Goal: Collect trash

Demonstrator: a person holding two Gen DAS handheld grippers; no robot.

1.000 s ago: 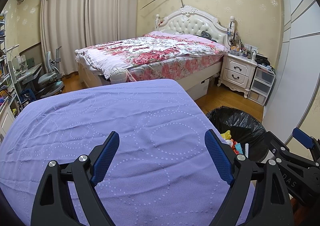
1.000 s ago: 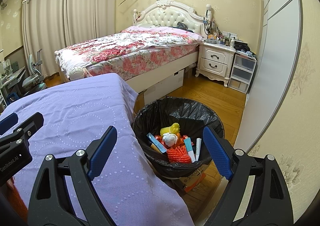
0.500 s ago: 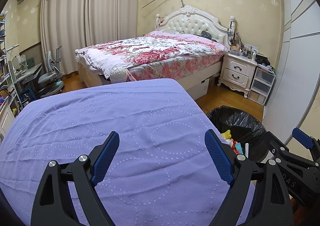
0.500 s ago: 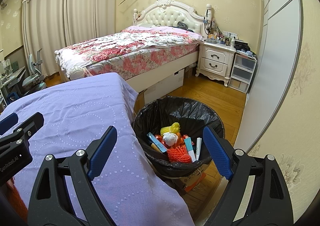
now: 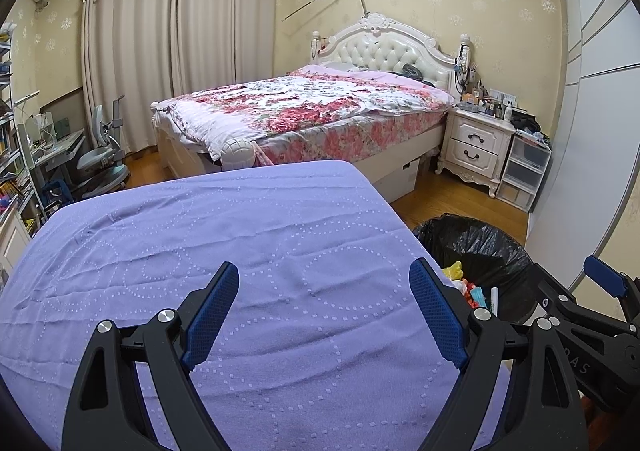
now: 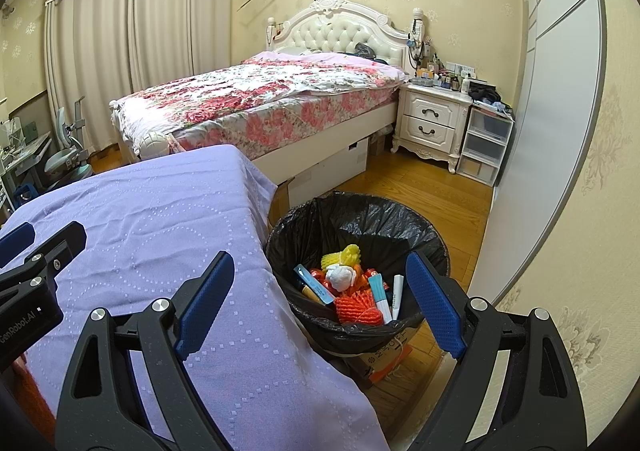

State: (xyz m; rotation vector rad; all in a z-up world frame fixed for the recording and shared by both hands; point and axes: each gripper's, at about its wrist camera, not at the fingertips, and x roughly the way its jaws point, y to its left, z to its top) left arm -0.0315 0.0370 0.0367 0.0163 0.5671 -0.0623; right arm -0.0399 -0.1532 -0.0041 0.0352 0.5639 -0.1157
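Nothing has changed over the last second: the left hand-held gripper [image 5: 324, 309] and right hand-held gripper [image 6: 320, 297] stay spread and empty. The trash [image 6: 352, 289] lies in the bin [image 6: 316, 219] ahead of the right one, so collection looks finished.

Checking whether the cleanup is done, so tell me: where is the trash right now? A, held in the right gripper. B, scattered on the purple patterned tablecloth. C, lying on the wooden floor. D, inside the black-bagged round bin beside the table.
D: the orange foam net, white crumpled wad and other bits sit inside the black-bagged round bin, while the purple patterned tablecloth shows nothing on it and both grippers are open and hold nothing.
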